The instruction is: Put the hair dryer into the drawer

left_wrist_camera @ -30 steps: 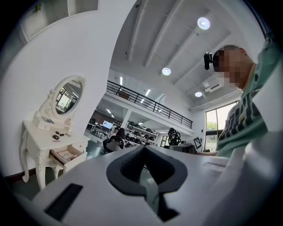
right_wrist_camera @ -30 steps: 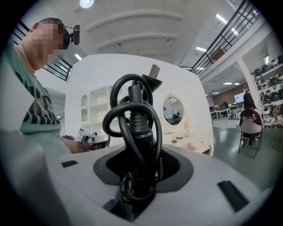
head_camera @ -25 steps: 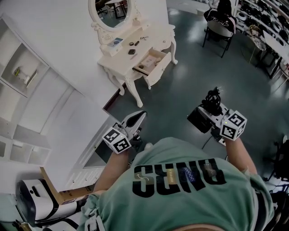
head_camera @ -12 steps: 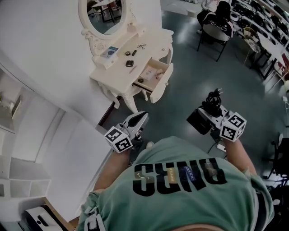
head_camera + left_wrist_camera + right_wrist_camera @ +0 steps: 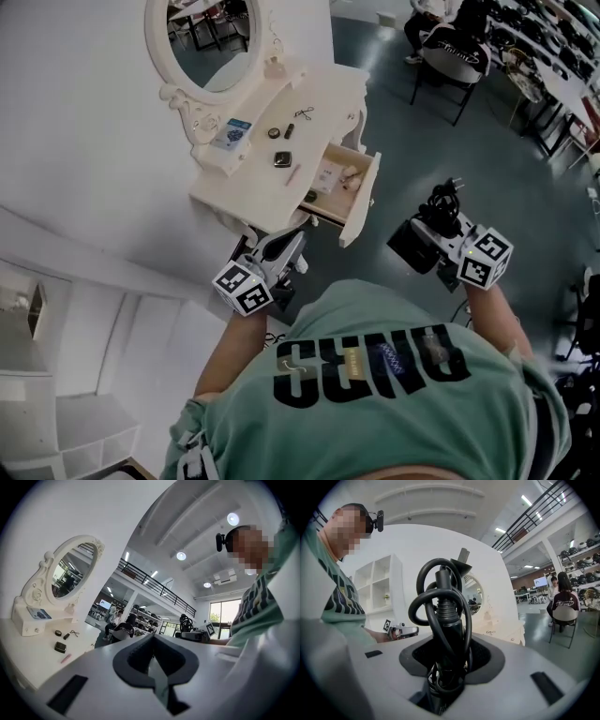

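A black hair dryer (image 5: 419, 244) with its cord coiled in loops sits between the jaws of my right gripper (image 5: 439, 232), which is shut on it. In the right gripper view the hair dryer (image 5: 443, 620) stands upright between the pads. My left gripper (image 5: 286, 247) is at the left, empty, its jaws together in a point (image 5: 152, 641). Ahead, the cream dressing table (image 5: 253, 192) has its drawer (image 5: 362, 197) pulled open, with small items inside. Both grippers are short of the drawer, the left one close to the table's near corner.
An oval mirror (image 5: 202, 37) stands on the dressing table, with a small dark box (image 5: 281, 158), glasses (image 5: 305, 113) and a blue-and-white card (image 5: 230, 134) on top. A black chair (image 5: 450, 56) stands beyond on the dark floor. White wall panels are at the left.
The dressing table and open drawer have drawn much nearer and lower in the head view. Both grippers were carried forward with the person, the hair dryer still held.
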{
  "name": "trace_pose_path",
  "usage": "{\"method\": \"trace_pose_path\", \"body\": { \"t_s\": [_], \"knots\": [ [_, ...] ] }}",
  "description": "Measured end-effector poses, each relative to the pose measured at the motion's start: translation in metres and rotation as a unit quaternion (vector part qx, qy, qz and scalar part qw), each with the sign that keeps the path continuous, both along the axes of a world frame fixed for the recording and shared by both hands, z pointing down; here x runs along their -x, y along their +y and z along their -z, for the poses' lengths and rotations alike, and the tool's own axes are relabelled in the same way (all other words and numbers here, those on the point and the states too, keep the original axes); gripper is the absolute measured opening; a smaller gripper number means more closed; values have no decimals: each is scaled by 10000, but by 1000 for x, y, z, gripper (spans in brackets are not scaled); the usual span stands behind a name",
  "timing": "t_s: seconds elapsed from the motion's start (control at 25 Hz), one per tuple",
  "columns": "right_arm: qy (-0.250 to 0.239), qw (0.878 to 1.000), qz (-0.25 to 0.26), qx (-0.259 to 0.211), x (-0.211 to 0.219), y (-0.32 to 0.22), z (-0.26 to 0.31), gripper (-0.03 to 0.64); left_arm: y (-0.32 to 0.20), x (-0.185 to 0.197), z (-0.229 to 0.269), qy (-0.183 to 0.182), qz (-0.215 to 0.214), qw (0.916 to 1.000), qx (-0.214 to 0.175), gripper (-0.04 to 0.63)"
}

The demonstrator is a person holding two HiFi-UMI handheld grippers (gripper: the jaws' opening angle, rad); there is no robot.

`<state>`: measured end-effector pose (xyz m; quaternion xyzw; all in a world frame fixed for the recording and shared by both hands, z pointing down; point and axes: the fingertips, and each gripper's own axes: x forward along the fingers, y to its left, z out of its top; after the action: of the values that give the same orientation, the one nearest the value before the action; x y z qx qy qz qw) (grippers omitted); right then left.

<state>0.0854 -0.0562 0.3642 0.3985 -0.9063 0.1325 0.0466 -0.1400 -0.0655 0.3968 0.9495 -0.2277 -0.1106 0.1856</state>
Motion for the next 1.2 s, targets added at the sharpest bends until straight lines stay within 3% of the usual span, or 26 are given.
{"method": "trace_pose_path", "body": {
  "t_s": [0.28, 0.48, 0.64, 0.76, 0.96, 1.2],
  "knots": [
    [-21, 9996, 201, 200, -8, -85, -21, 141, -70, -5, -24, -95, 213, 9995, 204, 9],
    [-75, 9973, 714, 142, -38, -161, -35, 141, -132, -38, -33, -231, 662, 9973, 205, 9],
    [39, 9921, 1246, 159, -68, -223, -41, 141, -178, -77, -30, 22, 1107, 9927, 470, 9],
    [146, 9884, 1509, 125, -77, -266, -42, 141, -203, -95, -30, -50, 1316, 9895, 594, 11],
    [325, 9841, 1743, -69, -61, -308, -45, 141, -222, -85, -37, -208, 1522, 9861, 628, 11],
    [865, 9790, 1798, -408, -22, -335, -49, 141, -236, -55, -49, -186, 1428, 9876, 626, 11]
  ]
}}
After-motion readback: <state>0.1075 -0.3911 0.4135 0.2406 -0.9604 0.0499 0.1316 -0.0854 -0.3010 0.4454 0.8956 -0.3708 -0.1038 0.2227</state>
